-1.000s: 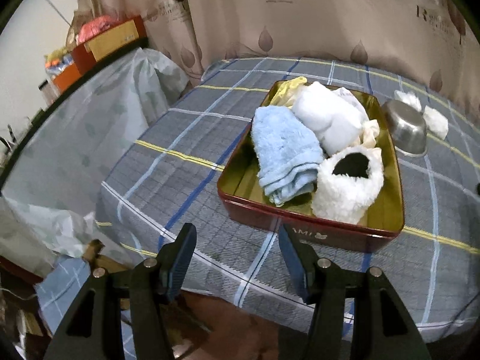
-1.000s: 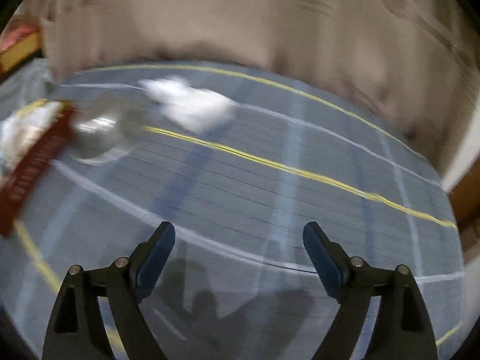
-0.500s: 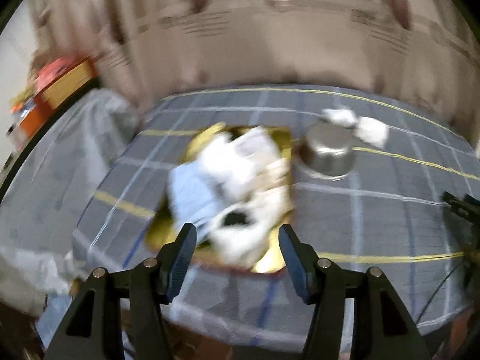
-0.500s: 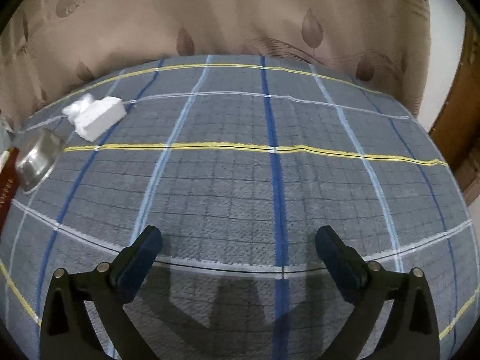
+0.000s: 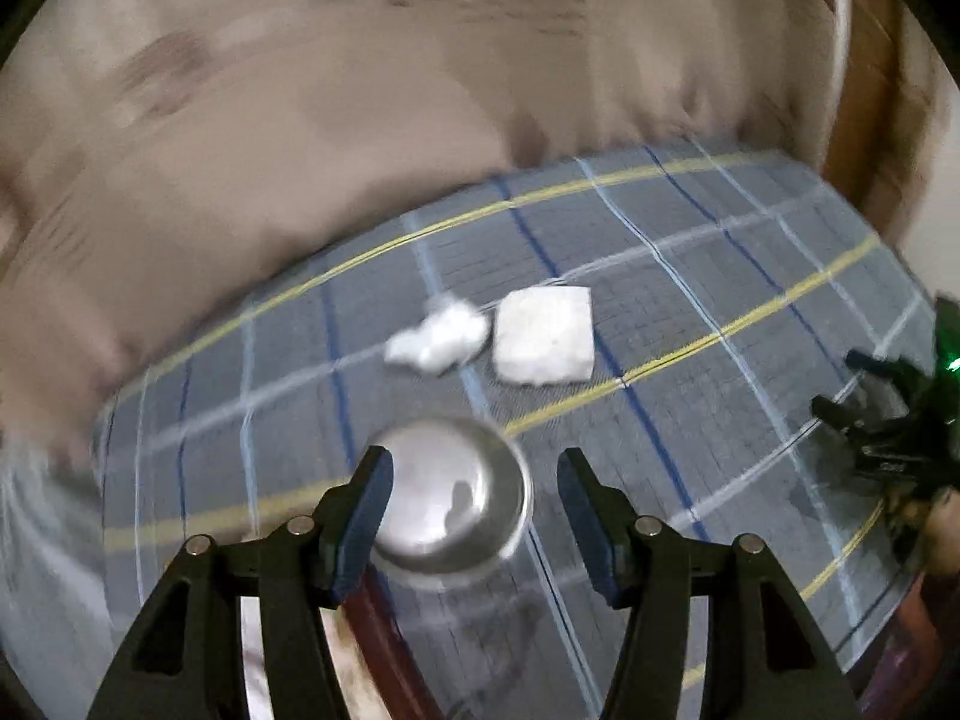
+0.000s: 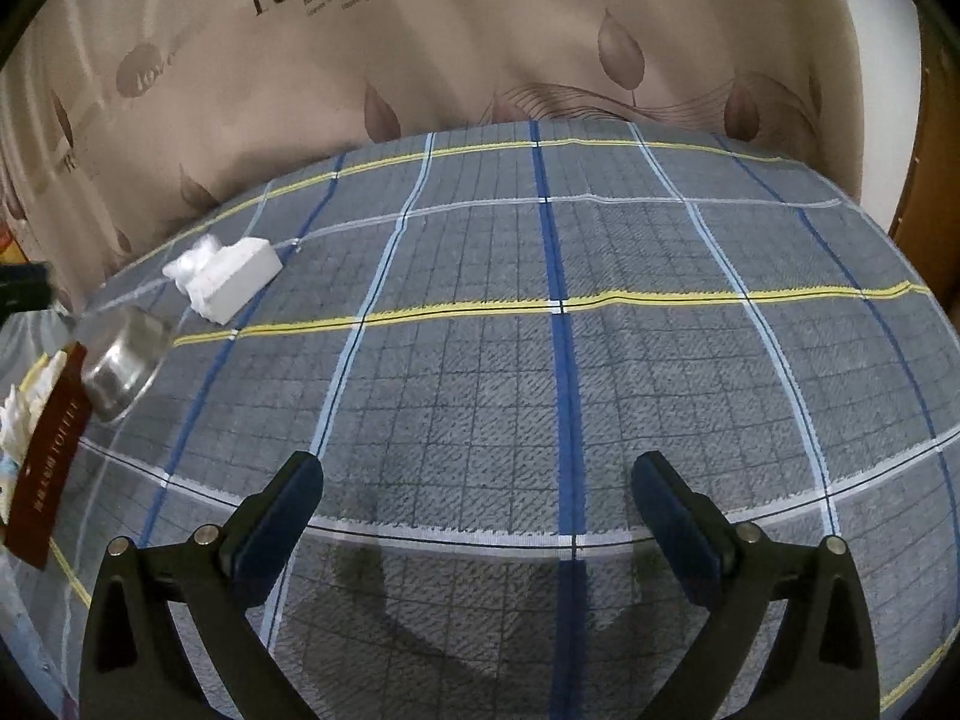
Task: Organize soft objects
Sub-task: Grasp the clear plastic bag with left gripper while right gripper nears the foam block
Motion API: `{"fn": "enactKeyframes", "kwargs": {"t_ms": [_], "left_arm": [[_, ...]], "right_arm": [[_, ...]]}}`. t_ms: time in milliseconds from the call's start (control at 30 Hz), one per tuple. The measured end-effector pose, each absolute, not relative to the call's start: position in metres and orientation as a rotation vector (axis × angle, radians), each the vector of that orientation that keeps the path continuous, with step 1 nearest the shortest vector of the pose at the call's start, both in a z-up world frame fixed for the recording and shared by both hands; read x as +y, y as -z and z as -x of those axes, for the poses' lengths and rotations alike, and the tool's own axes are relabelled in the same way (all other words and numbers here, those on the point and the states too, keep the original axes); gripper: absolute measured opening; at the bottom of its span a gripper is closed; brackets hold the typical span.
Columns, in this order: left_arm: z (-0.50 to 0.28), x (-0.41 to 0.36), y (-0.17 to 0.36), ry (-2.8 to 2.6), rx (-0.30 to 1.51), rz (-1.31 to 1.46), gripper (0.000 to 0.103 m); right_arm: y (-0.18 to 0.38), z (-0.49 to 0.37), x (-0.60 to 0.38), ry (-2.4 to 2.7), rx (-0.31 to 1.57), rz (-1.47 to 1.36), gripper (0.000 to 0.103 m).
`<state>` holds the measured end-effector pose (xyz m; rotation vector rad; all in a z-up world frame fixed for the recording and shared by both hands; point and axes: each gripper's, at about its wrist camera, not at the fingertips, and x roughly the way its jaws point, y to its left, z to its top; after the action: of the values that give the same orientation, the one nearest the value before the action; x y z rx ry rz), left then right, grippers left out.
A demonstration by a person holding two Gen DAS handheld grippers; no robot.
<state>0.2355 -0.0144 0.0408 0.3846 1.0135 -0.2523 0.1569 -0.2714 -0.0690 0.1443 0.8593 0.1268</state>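
A white square sponge block (image 5: 545,336) and a white fluffy wad (image 5: 437,341) lie side by side on the plaid cloth, past a steel bowl (image 5: 451,507). My left gripper (image 5: 474,489) is open and empty, above the bowl. The red tin (image 6: 51,462) with soft items (image 6: 18,414) shows at the left edge of the right wrist view, with the bowl (image 6: 123,363), the sponge block (image 6: 237,282) and the wad (image 6: 191,261) beyond it. My right gripper (image 6: 477,495) is open and empty over bare cloth.
A beige leaf-print curtain (image 6: 480,36) hangs behind the table. The plaid tablecloth (image 6: 600,360) covers the table. A brown wooden door edge (image 6: 936,192) stands at the right. The right gripper shows at the right edge of the left wrist view (image 5: 888,420).
My left gripper has swung right, from the red tin to over the steel bowl, facing the white sponge and wad. My right gripper has turned slightly and steadied.
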Motion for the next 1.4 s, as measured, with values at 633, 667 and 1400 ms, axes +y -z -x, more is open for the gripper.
{"fn": "enactKeyframes", "kwargs": {"t_ms": [633,667,1400], "left_arm": [[-0.366,-0.021,0.049,0.352,1.195,-0.702,0.058],[-0.368,-0.021,0.051,0.359,1.205,-0.705,0.058],[-0.377,0.024,0.034,0.159,1.071,-0.308,0.034]], "right_arm": [[0.067,-0.156,-0.283,-0.139,0.833,-0.235,0.102],[0.067,-0.156,-0.284,-0.136,0.831,-0.239,0.102],[0.07,-0.159,-0.289,-0.127,0.841,-0.284,0.102]]}}
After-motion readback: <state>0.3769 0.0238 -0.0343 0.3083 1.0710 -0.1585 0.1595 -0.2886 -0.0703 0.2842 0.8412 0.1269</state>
